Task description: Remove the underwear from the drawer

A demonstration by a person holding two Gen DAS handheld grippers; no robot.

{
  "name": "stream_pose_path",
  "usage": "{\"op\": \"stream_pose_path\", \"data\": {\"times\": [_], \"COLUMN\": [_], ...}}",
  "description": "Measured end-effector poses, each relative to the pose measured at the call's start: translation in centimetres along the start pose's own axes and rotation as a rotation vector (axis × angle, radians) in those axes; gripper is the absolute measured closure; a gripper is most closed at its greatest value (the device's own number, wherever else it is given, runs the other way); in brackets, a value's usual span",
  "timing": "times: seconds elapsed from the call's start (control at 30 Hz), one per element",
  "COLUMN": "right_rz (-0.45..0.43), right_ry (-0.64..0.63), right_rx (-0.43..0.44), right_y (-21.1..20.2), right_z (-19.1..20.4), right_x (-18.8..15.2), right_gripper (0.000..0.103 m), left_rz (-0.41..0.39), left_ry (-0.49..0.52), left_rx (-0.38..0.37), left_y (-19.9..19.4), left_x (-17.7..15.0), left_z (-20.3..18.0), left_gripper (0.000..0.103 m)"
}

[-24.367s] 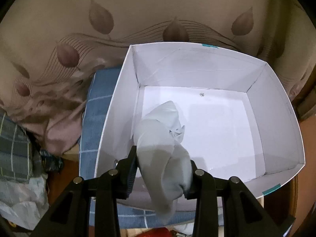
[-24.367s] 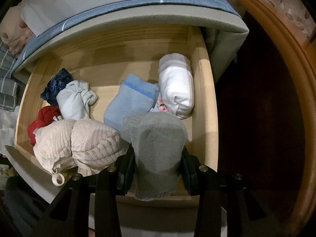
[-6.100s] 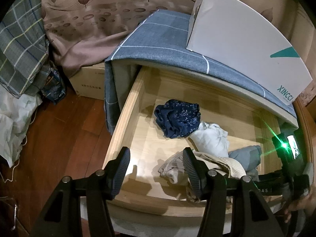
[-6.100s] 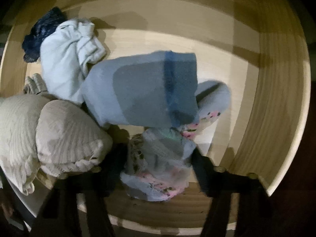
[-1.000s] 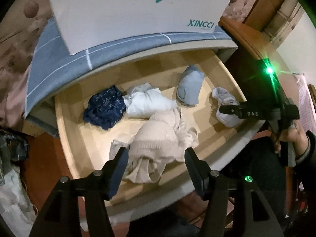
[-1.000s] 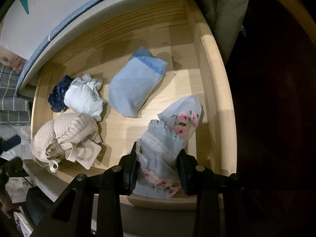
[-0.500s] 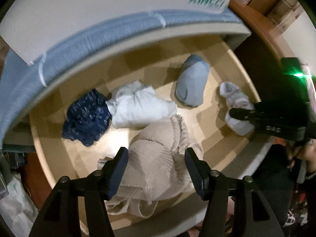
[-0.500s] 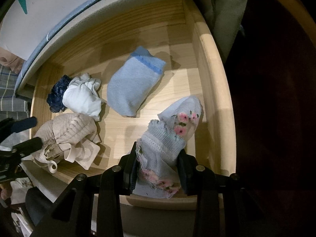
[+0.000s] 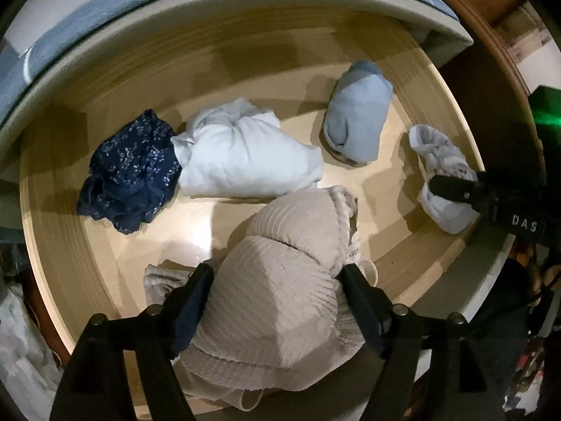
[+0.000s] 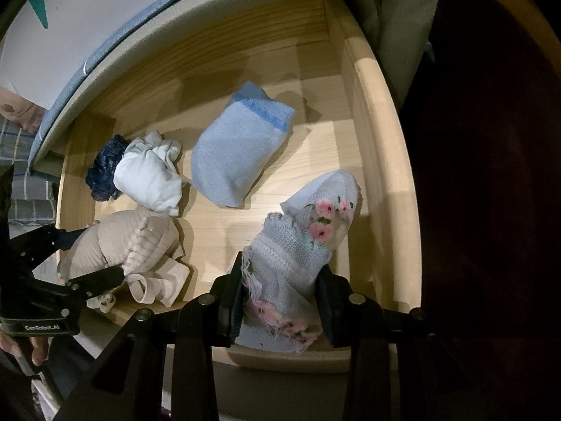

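The open wooden drawer [image 9: 445, 84] [image 10: 375, 112] holds several rolled garments. My left gripper [image 9: 277, 277] is open, with its fingers on either side of a beige ribbed bra [image 9: 280, 280] near the drawer's front; it also shows in the right wrist view [image 10: 122, 242]. My right gripper [image 10: 280, 277] is shut on a pale grey floral underwear [image 10: 305, 238] at the drawer's front right, which also shows in the left wrist view [image 9: 438, 172]. A light blue roll [image 9: 357, 119] [image 10: 238, 151], a white bundle [image 9: 242, 154] [image 10: 147, 172] and a navy piece [image 9: 129, 172] [image 10: 105, 165] lie further back.
A white shoe box [image 10: 87, 10] sits on a blue checked cover [image 9: 70, 24] above the drawer. The drawer's front rail [image 10: 280, 358] lies just under my right gripper. A dark wooden frame [image 9: 491, 35] stands to the right.
My left gripper has come down closer, and its open fingers now flank the beige bra. My right gripper stays shut on the floral underwear in the same spot.
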State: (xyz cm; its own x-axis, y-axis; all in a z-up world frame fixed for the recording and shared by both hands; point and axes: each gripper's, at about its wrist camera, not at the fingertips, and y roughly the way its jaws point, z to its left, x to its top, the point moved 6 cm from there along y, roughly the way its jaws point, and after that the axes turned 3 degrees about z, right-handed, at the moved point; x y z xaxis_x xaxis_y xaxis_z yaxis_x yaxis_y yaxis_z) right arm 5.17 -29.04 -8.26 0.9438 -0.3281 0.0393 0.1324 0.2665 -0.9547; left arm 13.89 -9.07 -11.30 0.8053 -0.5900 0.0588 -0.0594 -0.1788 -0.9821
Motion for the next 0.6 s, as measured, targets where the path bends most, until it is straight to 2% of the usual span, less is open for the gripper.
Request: {"op": "stream_pose_path", "data": {"times": [0.2, 0.43, 0.6], "right_rz": [-0.003, -0.005, -0.007], "right_ry": [0.0, -0.002, -0.002], "right_rx": [0.002, -0.004, -0.002], "right_y": [-0.1, -0.1, -0.1], "right_z": [-0.1, 0.1, 0.1], "right_x": [0.0, 0.0, 0.0], "right_gripper": [0.069, 0.069, 0.069], "left_rz": [-0.021, -0.088, -0.129], "left_ry": [-0.019, -0.006, -0.012], "left_rx": [0.043, 0.097, 0.099], "left_y": [0.2, -0.9, -2.2], "left_x": [-0.4, -0.4, -0.1], "left_z": [-0.4, -0.9, -1.1], "left_gripper": [0.027, 0.041, 0.044]}}
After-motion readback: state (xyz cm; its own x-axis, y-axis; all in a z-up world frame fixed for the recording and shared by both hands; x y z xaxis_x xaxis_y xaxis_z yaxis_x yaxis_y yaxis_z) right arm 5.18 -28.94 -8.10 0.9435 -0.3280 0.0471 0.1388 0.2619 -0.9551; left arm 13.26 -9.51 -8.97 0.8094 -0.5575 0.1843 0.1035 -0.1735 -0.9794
